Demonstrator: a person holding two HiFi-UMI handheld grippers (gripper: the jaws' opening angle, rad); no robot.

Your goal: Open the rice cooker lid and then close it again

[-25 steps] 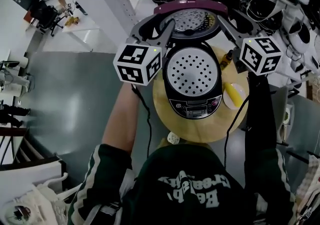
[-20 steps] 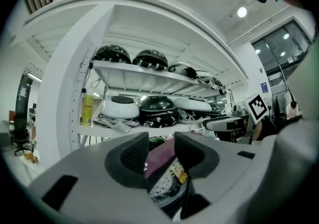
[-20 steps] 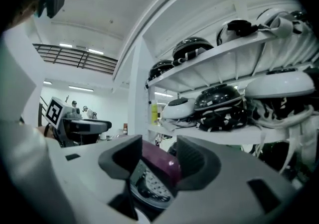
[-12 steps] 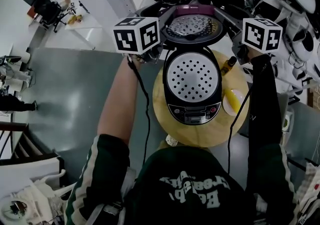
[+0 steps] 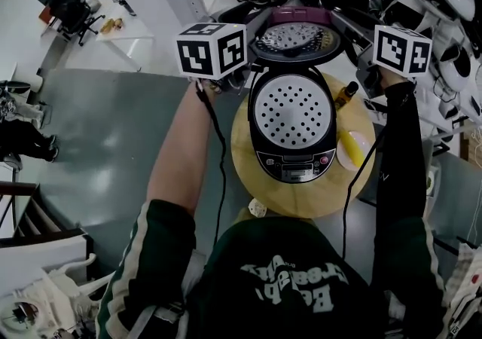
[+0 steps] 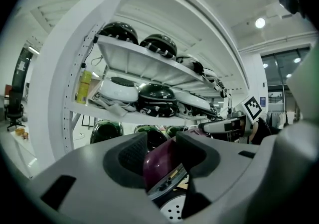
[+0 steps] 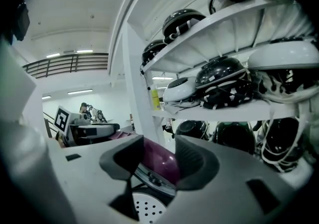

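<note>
A black rice cooker [image 5: 292,115] stands on a round wooden table [image 5: 248,179]. Its purple lid [image 5: 295,32] is raised upright, and the perforated inner plate faces me. My left gripper [image 5: 252,50] is at the lid's left edge and my right gripper [image 5: 348,50] at its right edge. In the left gripper view the purple lid [image 6: 158,166] fills the gap of the left gripper [image 6: 164,156], whose jaws have just been closing on it. In the right gripper view the lid [image 7: 162,163] likewise sits between the pads of the right gripper [image 7: 157,161].
A yellow item on a white dish [image 5: 352,148] and a small dark bottle [image 5: 343,95] share the table to the cooker's right. White shelves with helmets [image 6: 159,101] stand close behind the lid. Cables hang from both grippers.
Both grippers have moved farther from me, toward the shelf and up to the lid's side edges. The lid stays raised.
</note>
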